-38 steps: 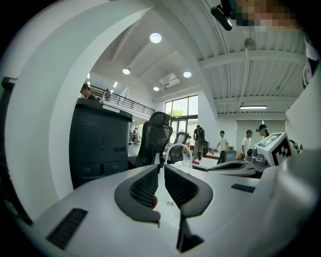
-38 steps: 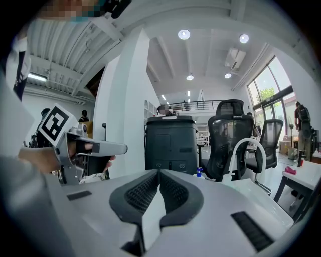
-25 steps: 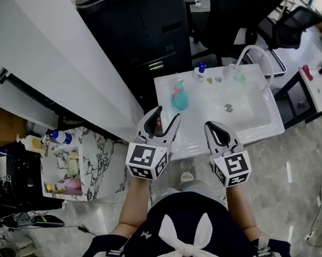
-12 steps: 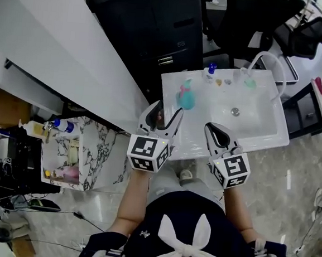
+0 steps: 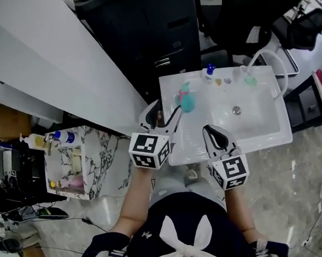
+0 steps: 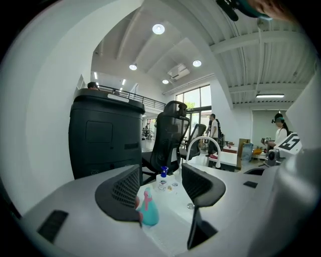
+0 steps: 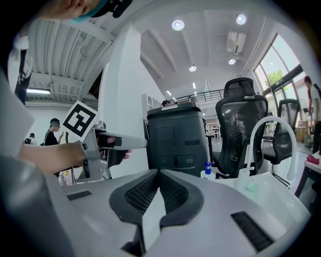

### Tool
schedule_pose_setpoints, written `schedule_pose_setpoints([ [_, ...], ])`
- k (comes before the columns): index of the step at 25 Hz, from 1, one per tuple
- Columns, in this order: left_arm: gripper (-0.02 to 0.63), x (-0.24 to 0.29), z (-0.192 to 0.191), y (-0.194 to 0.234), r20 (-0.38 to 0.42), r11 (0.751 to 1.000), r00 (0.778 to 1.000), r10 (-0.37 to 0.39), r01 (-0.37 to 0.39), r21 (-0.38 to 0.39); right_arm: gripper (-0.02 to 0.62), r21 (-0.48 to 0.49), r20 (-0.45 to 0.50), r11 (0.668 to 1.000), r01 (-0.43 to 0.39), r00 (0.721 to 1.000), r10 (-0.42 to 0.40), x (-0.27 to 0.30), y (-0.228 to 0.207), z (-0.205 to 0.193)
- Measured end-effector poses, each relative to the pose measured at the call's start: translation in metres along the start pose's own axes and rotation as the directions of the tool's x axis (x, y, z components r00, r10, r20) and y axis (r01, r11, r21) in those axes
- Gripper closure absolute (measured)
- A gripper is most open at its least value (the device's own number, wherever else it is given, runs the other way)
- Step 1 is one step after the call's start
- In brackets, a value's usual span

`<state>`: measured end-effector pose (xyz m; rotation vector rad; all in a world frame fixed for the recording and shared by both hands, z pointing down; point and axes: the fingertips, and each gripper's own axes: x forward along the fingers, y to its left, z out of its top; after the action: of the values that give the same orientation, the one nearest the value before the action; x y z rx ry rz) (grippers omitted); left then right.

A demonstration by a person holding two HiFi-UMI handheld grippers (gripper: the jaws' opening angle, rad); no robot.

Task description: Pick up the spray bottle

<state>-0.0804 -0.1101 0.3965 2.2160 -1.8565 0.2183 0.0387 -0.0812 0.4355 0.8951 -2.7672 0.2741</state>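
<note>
The teal spray bottle point(image 5: 186, 100) with a pink head stands upright on the left ledge of the white sink point(image 5: 261, 131). My left gripper point(image 5: 166, 110) is at the sink's near left edge, just short of the bottle. Its jaws have just been opening and stand wide apart. In the left gripper view the spray bottle point(image 6: 148, 212) shows low ahead, close to the left jaw, with no pad touching it. My right gripper point(image 5: 208, 130) hovers over the sink's front rim, shut and empty. In the right gripper view the right gripper point(image 7: 157, 173) shows its tips meeting.
A curved white faucet point(image 5: 269, 57), a blue-capped bottle point(image 5: 209, 72) and a green item point(image 5: 250, 81) line the sink's far rim. A tall black cabinet point(image 5: 142, 23) stands behind it. A marble-topped stand point(image 5: 77, 160) with bottles is at the left. Office chairs point(image 6: 168, 133) stand behind the sink.
Both grippers have edged forward toward the sink. The left one is now a little nearer to the spray bottle. Nothing has been taken hold of.
</note>
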Motion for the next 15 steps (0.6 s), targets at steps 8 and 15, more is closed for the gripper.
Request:
schedule_pose_setpoints([
  [8, 0.344, 0.031, -0.009, 0.014, -0.054, 0.999, 0.998, -0.032, 0.032, -0.002, 0.565, 0.029, -0.037, 0.999, 0.039, 0.999, -0.038, 0.019, -0.013, -0.003],
  [15, 0.344, 0.057, -0.022, 0.025, -0.111, 0.998, 0.992, -0.065, 0.065, -0.007, 0.566, 0.050, -0.069, 0.996, 0.073, 0.995, -0.070, 0.035, -0.022, -0.007],
])
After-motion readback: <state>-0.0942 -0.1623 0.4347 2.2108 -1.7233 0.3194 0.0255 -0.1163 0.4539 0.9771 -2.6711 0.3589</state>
